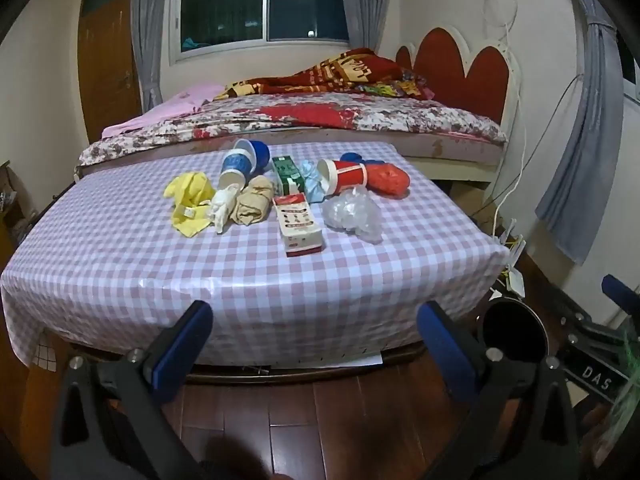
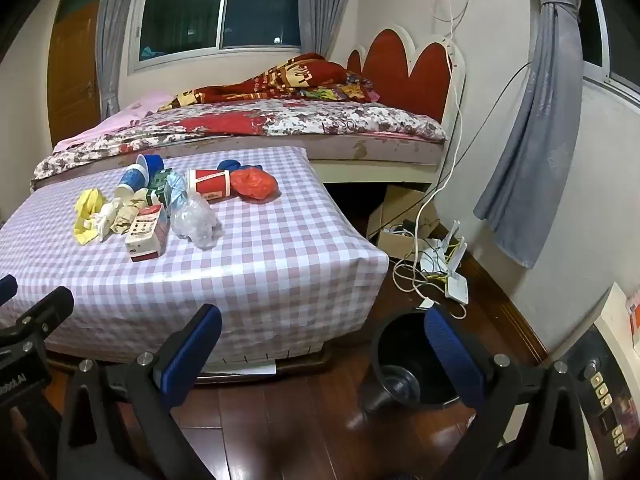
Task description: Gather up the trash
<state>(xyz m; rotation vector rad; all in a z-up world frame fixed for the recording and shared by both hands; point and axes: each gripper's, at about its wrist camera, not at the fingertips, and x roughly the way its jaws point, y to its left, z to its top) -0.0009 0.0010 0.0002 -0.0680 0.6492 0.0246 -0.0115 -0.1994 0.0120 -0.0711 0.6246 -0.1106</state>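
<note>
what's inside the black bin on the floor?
In the right wrist view the black bin shows a dark interior with a shiny round shape low inside; no trash visible. The right tongs' blue finger covers part of the interior, so that part is unknown.

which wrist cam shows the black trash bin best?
Right wrist: the black trash bin shows its rim and inside, floor-level right of the checkered table, partly behind one finger. Left wrist catches only part of its rim near the frame's lower right.
</note>
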